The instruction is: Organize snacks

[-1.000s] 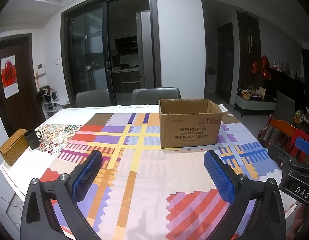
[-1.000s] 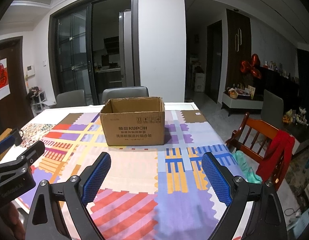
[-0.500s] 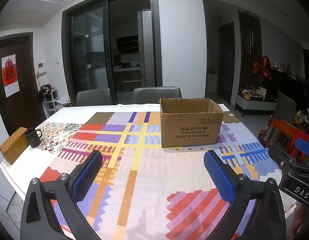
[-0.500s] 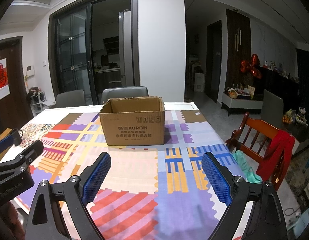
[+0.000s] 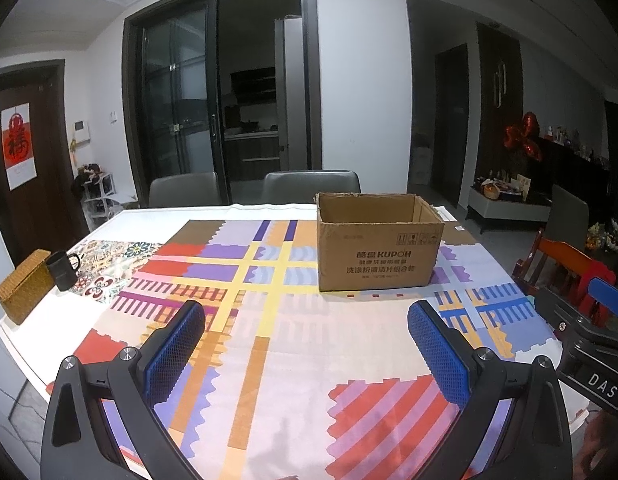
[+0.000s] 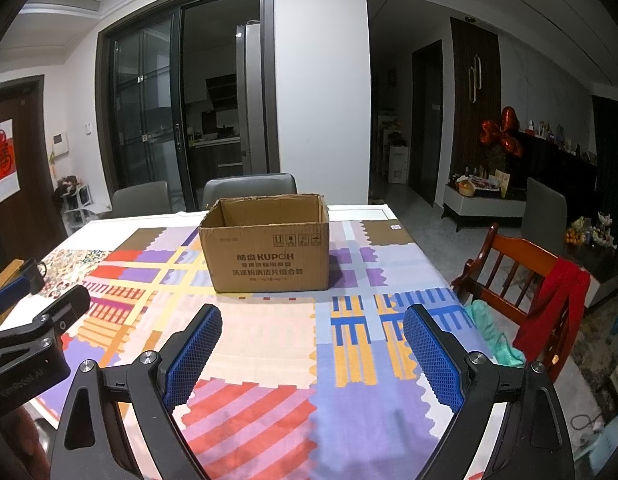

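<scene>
We have both claws over the near edge of the table's multicoloured patchwork cloth (image 5: 269,360): left gripper (image 5: 307,316) and right gripper (image 6: 312,320) spread wide, blue pads bare, nothing between them. Further back, an open-topped brown cardboard box (image 6: 269,256) sits upright on the cloth. Far left: black mug (image 5: 63,270) just beside a woven wicker box (image 5: 23,294).

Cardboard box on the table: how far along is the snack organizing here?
Nothing looks done: the cardboard box stands open, what shows of its inside is bare, and no snacks are in view. Left gripper and right gripper are open and hold nothing. All the sorting remains.
</scene>
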A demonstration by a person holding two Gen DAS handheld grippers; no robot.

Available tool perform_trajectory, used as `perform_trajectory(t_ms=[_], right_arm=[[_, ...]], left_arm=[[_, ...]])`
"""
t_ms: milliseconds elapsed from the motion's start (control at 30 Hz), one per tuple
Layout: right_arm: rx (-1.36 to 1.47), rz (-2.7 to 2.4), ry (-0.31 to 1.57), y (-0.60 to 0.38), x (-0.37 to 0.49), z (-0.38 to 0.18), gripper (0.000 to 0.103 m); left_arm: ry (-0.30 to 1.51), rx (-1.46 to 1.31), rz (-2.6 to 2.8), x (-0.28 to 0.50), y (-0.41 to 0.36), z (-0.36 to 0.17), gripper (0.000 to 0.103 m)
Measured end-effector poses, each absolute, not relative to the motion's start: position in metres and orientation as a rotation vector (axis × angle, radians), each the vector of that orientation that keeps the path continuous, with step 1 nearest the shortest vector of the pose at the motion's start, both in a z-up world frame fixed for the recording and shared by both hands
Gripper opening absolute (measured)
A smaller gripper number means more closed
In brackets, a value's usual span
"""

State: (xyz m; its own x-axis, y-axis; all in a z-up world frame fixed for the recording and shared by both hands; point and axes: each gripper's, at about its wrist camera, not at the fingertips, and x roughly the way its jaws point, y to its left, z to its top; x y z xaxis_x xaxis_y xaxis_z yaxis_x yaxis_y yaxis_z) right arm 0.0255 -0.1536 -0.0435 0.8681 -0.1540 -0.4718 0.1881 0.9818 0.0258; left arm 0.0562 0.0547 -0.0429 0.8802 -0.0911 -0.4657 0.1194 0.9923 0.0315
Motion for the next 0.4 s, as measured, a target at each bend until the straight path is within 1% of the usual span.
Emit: perform_trajectory(t_ms=[400], right_arm=[[0.075, -0.182, 0.503, -0.1499, 0.0302, -0.0498, 0.093]], left_arm=[[0.502, 0.061, -0.094, 0.0631, 0.0544, -0.0502, 0.103]])
